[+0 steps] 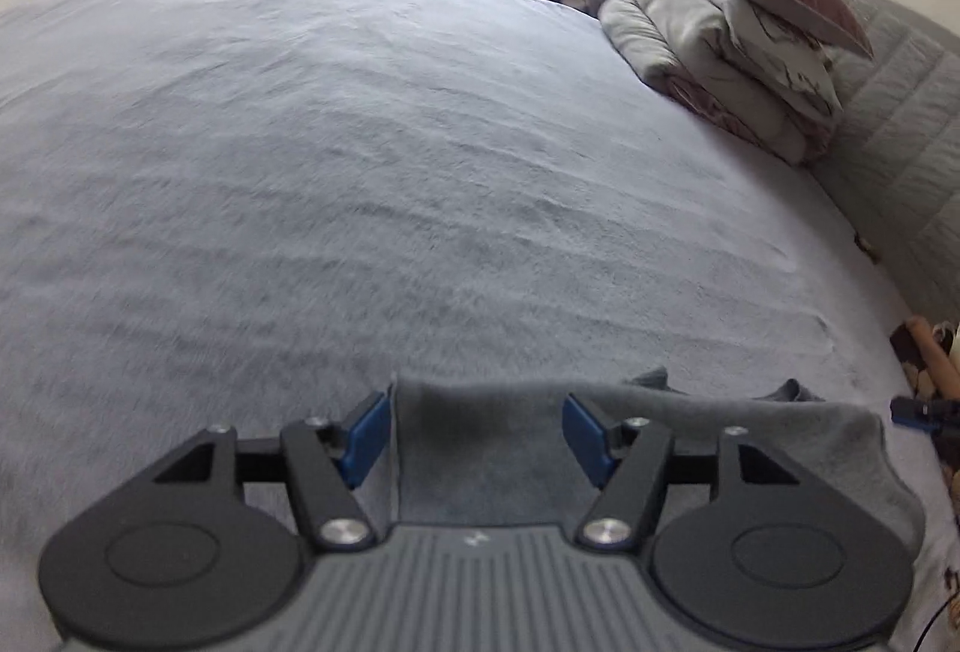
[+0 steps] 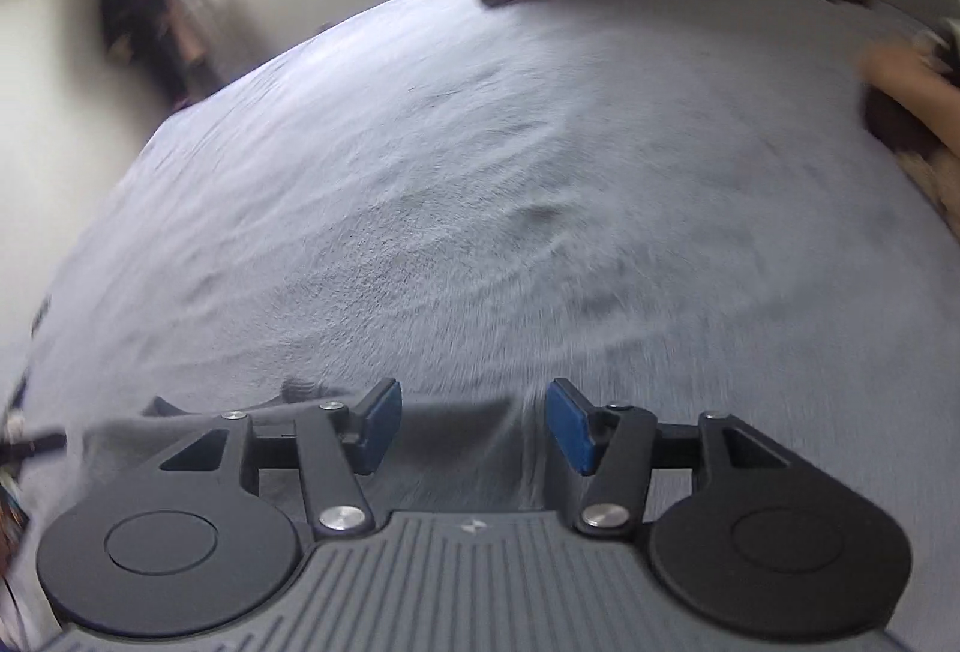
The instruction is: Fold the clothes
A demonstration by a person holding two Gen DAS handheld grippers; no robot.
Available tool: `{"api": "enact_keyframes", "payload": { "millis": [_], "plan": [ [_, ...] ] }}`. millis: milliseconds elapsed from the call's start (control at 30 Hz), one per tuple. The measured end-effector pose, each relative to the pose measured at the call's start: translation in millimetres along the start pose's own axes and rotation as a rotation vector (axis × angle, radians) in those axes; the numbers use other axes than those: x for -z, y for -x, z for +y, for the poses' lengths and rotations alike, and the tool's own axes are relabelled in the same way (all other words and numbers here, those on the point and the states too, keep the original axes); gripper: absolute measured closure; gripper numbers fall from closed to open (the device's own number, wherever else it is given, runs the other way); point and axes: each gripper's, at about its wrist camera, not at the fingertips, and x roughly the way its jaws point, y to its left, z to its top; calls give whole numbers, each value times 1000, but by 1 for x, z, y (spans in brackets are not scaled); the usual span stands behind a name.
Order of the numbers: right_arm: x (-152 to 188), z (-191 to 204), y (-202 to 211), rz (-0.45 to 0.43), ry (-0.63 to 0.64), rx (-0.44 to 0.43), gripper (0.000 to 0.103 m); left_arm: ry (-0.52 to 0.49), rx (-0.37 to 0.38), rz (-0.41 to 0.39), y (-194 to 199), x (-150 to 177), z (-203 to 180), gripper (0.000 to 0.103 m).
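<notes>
Below both parted tongs (image 1: 477, 439) (image 2: 474, 427): grey garment (image 1: 750, 424) flat on bed (image 1: 360, 141).

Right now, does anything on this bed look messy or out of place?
Only slightly: the grey garment lies near the bed's front edge with its far edge rumpled into small peaks. Both grippers, left and right, are open above it.
</notes>
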Motion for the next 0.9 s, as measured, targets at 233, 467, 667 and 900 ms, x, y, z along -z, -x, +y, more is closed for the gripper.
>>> {"api": "enact_keyframes", "payload": {
  "millis": [233, 467, 667, 900],
  "plan": [
    [-4, -28, -6, 49, -1, -159, 46, 12, 144, 24, -19, -6, 29, 39],
    [-8, -23, -24, 106, 24, -184, 45, -62, 165, 70, -25, -1, 15, 39],
    [-7, -18, -31, 128, 25, -178, 80, -26, 177, 81, -30, 2, 21, 62],
    [-8, -3, -21, 65, 75, -143, 88, -31, 167, 57, -24, 3, 13, 94]
  ]
}}
